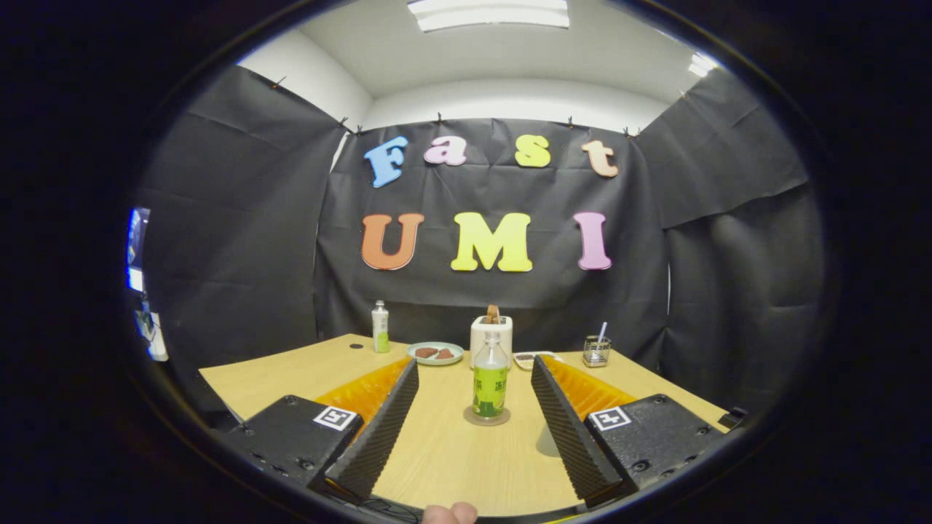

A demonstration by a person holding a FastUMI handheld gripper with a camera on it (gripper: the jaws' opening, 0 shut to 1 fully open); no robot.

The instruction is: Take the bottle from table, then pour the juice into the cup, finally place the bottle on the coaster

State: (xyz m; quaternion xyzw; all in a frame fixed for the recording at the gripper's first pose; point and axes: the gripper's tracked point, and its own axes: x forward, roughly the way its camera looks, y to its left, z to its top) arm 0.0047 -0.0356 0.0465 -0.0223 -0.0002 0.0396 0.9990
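The gripper [475, 378] is spread wide and grips nothing; its two fingers [382, 429] carry ribbed, sawtooth-textured inner faces and angle outward from blocky housings, each bearing a square fiducial marker.

Between the fingers, clear of both, the bottle [490, 375] stands upright on the coaster [486, 417]. The bottle is clear plastic with a rounded shoulder, a pale cap and a green wrap label; its printing is too small to read. The coaster is a thin round disc, slightly wider than the bottle base. Just inside the right finger, a pale conical shape [547, 441] sits on the tabletop, partly hidden; whether this is the cup cannot be determined.

Beyond the bottle stands a white toaster [491, 336] with rounded corners and a brown slice projecting from the top. To its left lies a round pale plate [435, 354] with two brown pieces, and further left a second small bottle [380, 327] with a green label. Right of the toaster are a shallow dish [535, 358] and a wire-mesh holder [596, 351] containing a thin stick.

The table [444, 458] is light wood-grain laminate. Black creased cloth encloses the booth under a white ceiling with panel lights [489, 13]. A fingertip [450, 514] shows at the table's near edge.
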